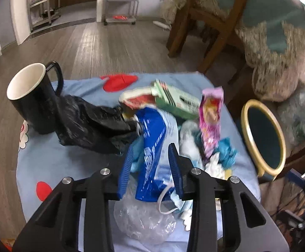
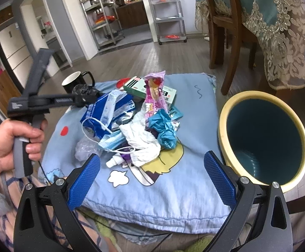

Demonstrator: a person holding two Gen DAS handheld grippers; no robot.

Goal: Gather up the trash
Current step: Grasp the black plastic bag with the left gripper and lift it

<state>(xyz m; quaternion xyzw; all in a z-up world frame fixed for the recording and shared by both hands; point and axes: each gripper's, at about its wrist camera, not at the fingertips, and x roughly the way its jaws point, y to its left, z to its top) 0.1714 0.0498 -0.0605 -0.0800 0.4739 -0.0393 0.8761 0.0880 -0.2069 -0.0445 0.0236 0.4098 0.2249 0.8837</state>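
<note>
The trash lies in a heap in the middle of a light blue cushion (image 2: 173,180). In the left wrist view the left gripper (image 1: 151,168) has its blue fingers (image 1: 125,169) on both sides of a blue plastic package (image 1: 152,138) at the centre of the frame; I cannot tell if they already press it. A black mug (image 1: 31,98) stands at the left, a black bag (image 1: 89,124) touching it. In the right wrist view the right gripper (image 2: 152,180) hangs low over the cushion, fingers spread wide with nothing between them. The bin (image 2: 223,126) stands at the right, just beside the cushion. A hand (image 2: 11,145) at the left holds the other gripper's handle.
</note>
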